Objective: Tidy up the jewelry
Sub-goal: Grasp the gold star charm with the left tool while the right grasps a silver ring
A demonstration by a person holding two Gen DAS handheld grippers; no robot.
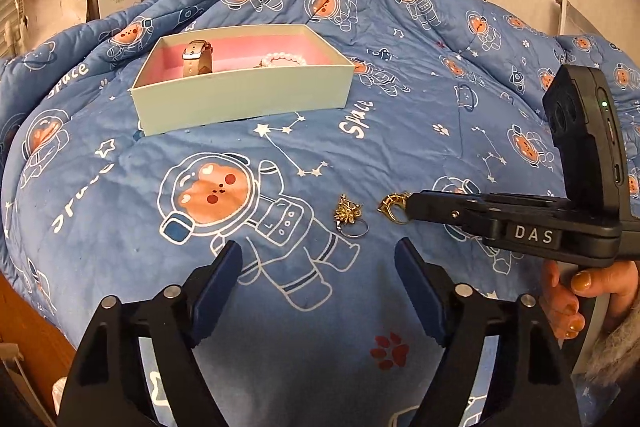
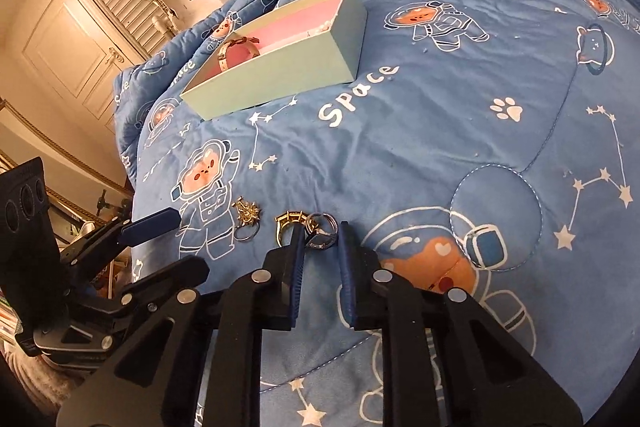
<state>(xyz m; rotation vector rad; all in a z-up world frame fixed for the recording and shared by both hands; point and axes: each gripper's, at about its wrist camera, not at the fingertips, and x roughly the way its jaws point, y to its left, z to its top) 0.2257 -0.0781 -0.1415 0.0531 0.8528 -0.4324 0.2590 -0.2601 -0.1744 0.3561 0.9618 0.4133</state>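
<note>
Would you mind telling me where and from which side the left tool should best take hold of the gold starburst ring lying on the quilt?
Probably by the gold starburst ring's plain hoop, coming from above. The hoop lies nearly flat on the quilt toward the left tool, and the spiky head looks awkward for flat pads. The gold ring beside it lies apart.

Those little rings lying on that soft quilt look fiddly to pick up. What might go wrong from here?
Three things could go wrong. The right tool is closing around a silver ring with a gold ring touching its finger, so that one might get nudged or dragged. The puffy quilt gives underneath, so the ring could slip free. The third ring lies just ahead of the open left tool, where a small push could shift it.
</note>
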